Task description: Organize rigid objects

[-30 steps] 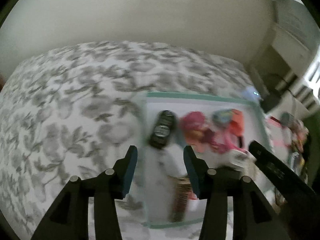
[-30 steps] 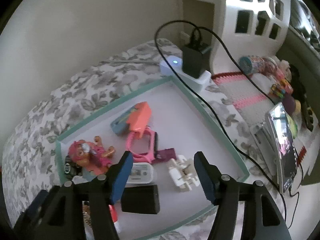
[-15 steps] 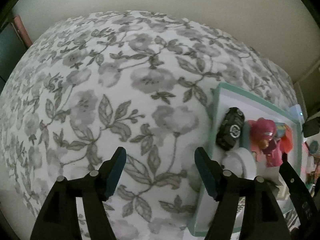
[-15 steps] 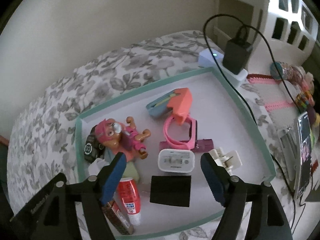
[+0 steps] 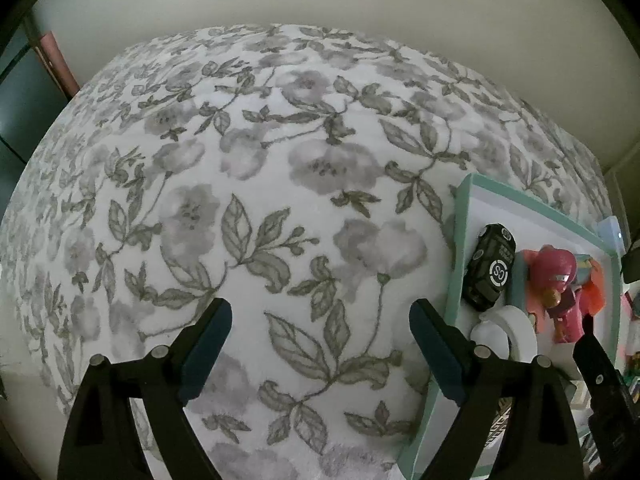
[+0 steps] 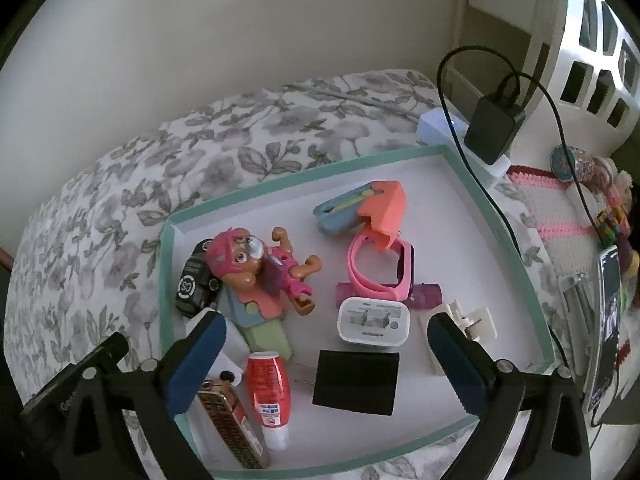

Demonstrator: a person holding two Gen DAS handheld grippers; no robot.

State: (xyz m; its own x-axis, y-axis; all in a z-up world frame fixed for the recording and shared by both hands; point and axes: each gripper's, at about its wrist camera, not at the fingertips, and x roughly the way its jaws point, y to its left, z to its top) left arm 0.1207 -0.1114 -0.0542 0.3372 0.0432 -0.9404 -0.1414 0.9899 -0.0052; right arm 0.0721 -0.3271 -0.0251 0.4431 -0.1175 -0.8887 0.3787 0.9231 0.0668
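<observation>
A white tray with a teal rim [image 6: 496, 216] lies on the floral bed cover [image 5: 280, 200]. In it are a black toy car [image 6: 194, 280], a pink toy figure [image 6: 260, 268], a pink watch [image 6: 380, 268], an orange and blue case [image 6: 368, 208], a white charger [image 6: 374, 322], a black block [image 6: 356, 382], a red tube [image 6: 268, 392] and a white plug [image 6: 464, 326]. My right gripper [image 6: 324, 356] is open and empty above the tray's near side. My left gripper [image 5: 320, 348] is open and empty over the bare cover, left of the tray [image 5: 460, 240].
A black adapter with cable [image 6: 492, 128] sits in a white power strip [image 6: 444, 128] behind the tray. A phone [image 6: 606, 320] and a pink crochet mat [image 6: 560, 208] with small toys lie to the right. A wall stands behind the bed.
My left gripper has swung left off the tray and opened wider. My right gripper has pulled back, so more of the tray shows.
</observation>
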